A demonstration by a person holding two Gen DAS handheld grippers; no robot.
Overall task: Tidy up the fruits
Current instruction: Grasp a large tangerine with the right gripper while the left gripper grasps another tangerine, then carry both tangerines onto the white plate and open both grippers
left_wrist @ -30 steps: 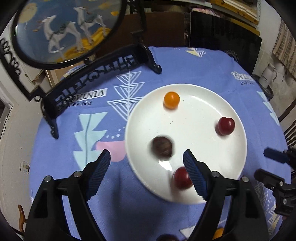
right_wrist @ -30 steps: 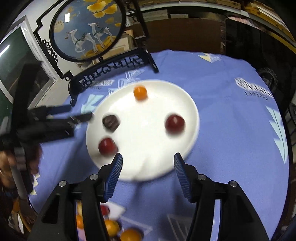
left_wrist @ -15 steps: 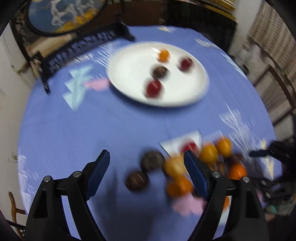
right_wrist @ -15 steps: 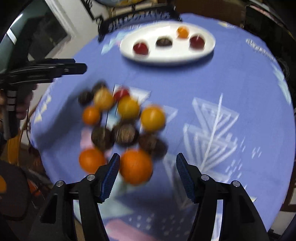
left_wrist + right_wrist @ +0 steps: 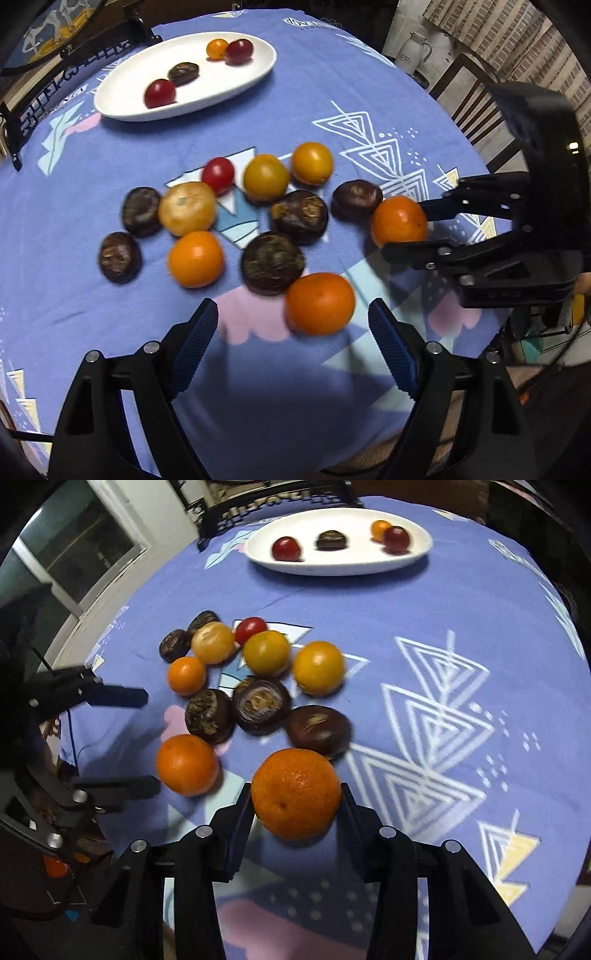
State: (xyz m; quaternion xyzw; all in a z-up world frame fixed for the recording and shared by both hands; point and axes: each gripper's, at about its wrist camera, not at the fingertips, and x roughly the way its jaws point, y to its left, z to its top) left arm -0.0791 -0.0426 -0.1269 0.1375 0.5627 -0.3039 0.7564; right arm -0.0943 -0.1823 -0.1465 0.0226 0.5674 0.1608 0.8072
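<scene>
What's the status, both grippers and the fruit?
Right gripper shut on an orange. Left gripper open, empty. Plate holds four fruits. Pile between.

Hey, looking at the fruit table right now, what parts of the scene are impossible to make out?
- Right wrist view: the underside of the orange between the right gripper fingers is hidden, so lifted or resting is unclear.
- Left wrist view: the framed picture is cut off by the top-left edge.
- Both views: writing on the black stand is too small and distorted to read.
- Left wrist view: the left gripper blocks the cloth beneath it.
</scene>
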